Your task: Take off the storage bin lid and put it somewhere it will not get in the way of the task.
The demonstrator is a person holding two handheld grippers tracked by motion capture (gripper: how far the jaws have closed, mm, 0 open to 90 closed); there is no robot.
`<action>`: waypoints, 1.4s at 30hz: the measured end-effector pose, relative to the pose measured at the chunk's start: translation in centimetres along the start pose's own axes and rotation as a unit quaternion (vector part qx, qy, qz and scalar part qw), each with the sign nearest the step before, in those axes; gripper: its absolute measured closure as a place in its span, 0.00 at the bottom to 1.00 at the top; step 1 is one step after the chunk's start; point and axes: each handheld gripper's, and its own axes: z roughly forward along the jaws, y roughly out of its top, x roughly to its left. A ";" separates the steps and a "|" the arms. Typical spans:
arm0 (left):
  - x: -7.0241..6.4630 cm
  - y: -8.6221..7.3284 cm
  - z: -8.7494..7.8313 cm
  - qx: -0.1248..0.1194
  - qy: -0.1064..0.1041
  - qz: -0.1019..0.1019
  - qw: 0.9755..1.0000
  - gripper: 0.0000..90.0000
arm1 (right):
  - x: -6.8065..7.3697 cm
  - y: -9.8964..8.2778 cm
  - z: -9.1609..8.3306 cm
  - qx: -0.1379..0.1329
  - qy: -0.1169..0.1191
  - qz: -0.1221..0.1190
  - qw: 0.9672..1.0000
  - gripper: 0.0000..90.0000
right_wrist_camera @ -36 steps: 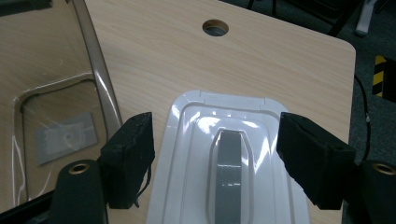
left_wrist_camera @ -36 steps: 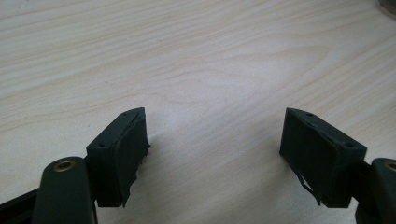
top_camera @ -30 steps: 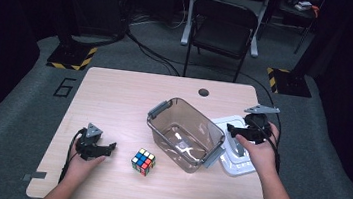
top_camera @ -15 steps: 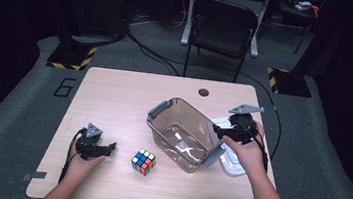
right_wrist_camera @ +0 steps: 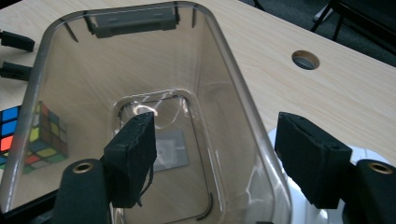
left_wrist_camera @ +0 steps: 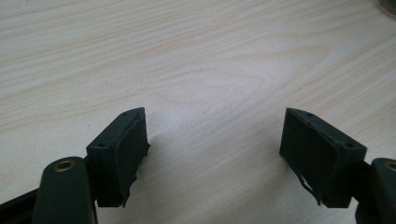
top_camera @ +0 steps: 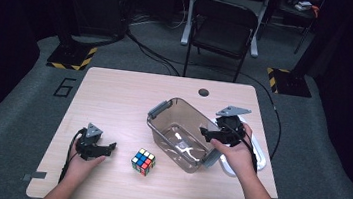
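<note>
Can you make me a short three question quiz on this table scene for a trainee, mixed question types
1. True or false: the right gripper has one jaw inside the clear bin and one outside its wall.
2. Which item lies on the table between the left gripper and the bin? A) a mug B) the puzzle cube C) a spoon
3. Fill in: both grippers' jaws are ____.

Key
1. True: in the right gripper view the bin's rim passes between the open jaws.
2. B
3. open; the left one holds nothing, with bare table between its jaws.
</note>
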 end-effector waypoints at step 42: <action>0.0 0.0 0.0 0.000 0.000 0.000 1.000 0.25 | 7.1 1.5 1.9 -0.007 0.085 -0.053 0.995 0.35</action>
